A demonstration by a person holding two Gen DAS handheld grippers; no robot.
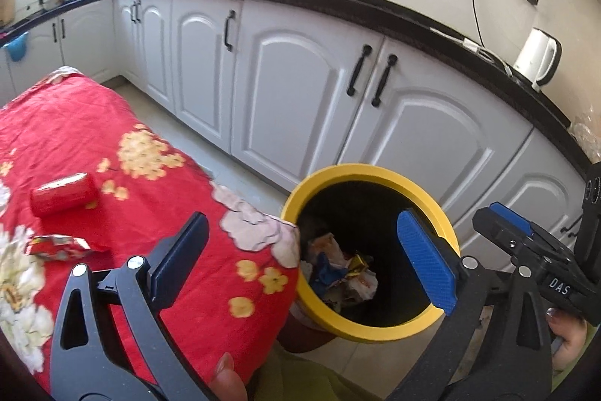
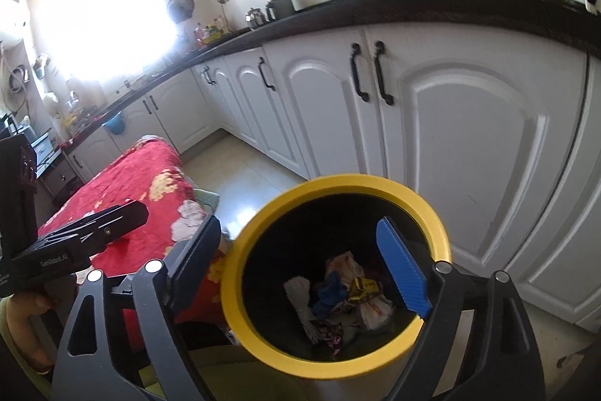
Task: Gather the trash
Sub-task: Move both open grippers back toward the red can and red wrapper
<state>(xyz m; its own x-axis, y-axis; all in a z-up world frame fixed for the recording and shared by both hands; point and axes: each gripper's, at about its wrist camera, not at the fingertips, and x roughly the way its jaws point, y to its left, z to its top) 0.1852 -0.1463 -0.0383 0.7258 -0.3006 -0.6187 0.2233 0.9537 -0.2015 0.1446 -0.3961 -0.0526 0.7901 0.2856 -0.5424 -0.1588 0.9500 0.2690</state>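
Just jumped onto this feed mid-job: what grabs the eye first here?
The yellow-rimmed bin on the floor by the white cabinets, with crumpled wrappers at its bottom and both open grippers, left and right, over it. Beside it, the red floral cloth still carries a red can and a torn wrapper.

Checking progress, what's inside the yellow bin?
The bin holds crumpled wrappers, blue scraps and a white glove. Anything beneath them is covered.
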